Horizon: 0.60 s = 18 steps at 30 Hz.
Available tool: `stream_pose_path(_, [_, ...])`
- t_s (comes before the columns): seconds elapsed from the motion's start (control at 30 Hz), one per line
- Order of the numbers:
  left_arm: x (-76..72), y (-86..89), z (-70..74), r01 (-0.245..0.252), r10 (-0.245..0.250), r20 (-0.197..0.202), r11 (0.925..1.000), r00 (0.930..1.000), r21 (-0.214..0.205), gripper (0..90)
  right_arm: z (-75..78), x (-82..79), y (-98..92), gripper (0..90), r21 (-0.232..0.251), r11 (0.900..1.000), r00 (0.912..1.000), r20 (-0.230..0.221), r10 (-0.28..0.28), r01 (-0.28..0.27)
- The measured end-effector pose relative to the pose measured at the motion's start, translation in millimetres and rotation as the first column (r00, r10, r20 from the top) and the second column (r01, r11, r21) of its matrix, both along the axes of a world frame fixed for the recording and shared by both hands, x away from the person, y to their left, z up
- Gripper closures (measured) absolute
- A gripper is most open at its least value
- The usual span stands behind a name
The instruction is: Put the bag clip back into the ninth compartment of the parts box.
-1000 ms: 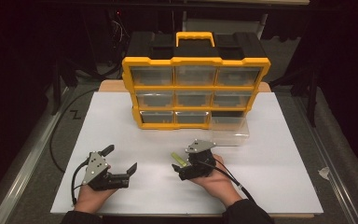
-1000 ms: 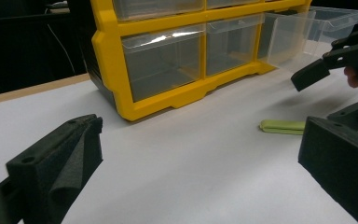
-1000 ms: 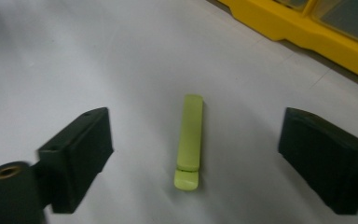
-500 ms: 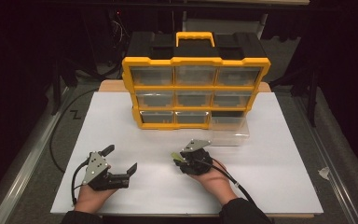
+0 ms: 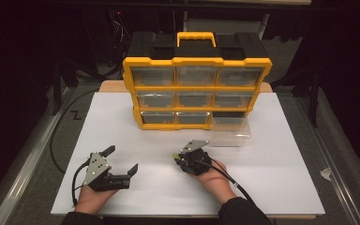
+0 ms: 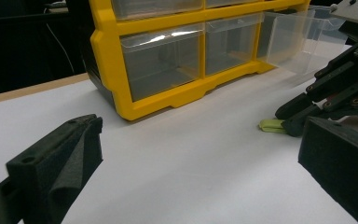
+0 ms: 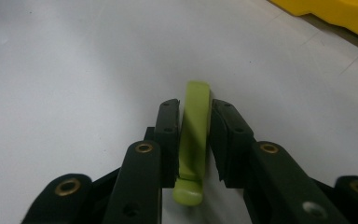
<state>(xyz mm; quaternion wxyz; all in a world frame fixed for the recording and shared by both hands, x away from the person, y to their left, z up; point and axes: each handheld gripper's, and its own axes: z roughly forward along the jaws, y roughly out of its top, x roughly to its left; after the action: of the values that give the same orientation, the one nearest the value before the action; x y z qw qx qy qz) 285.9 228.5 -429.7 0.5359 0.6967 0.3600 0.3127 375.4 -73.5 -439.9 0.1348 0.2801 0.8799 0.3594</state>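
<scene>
The right gripper (image 5: 177,158) sits low on the white table sheet (image 5: 272,178), roughly at the centre of the board, with the person's right hand (image 5: 215,178) behind it at about five o'clock. Its jaws have just been closing, and a small green piece (image 7: 193,135) lies between them. In the right gripper view the two black pads (image 7: 168,135) stand either side of that flat, yellow-green strip, close against it; from here I'd say they clamp it, though a sliver of gap on the right side may be shadow. The strip's tip pokes out past the jaws toward twelve o'clock in that view, and its rounded end sits near the bottom. In the left gripper view the same green piece (image 6: 271,125) rests on the sheet at the tip of the right gripper (image 6: 292,122).

The left gripper (image 5: 122,161) lies at about eight o'clock from the green piece, well apart from it, jaws wide apart with nothing between them, held in the left hand (image 5: 91,199).

At twelve o'clock on the sheet stands the yellow drawer organiser (image 5: 197,61), three rows of clear drawers, black on top with a yellow handle (image 5: 196,37). One clear drawer (image 5: 232,133) is out at its lower right corner, resting on the sheet, at about two o'clock from the right gripper.
</scene>
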Motion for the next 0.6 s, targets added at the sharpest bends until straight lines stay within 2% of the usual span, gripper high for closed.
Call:
stream_pose_path(0.1, [0.0, 0.0, 0.0, -0.001, 0.001, 0.001, 1.0, 1.0, -0.002, 0.1, -0.1, -0.6, 0.8, 79.9, -0.007, 1.0, 1.0, 0.006, 0.006, -0.006])
stream_pose_path(0.23, [-0.1, 0.2, 0.0, -0.001, 0.001, 0.002, 1.0, 1.0, -0.002, 0.1, 0.6, -1.5, 2.0, 80.3, -0.023, 0.9996, 0.9997, 0.015, 0.017, -0.016])
stream_pose_path(0.6, [-0.5, 0.1, 0.0, 0.0, 0.0, 0.004, 1.0, 1.0, -0.008, 0.1, 4.6, -2.5, -0.8, 80.4, -0.011, 0.9995, 0.9994, 0.019, 0.03, -0.029])
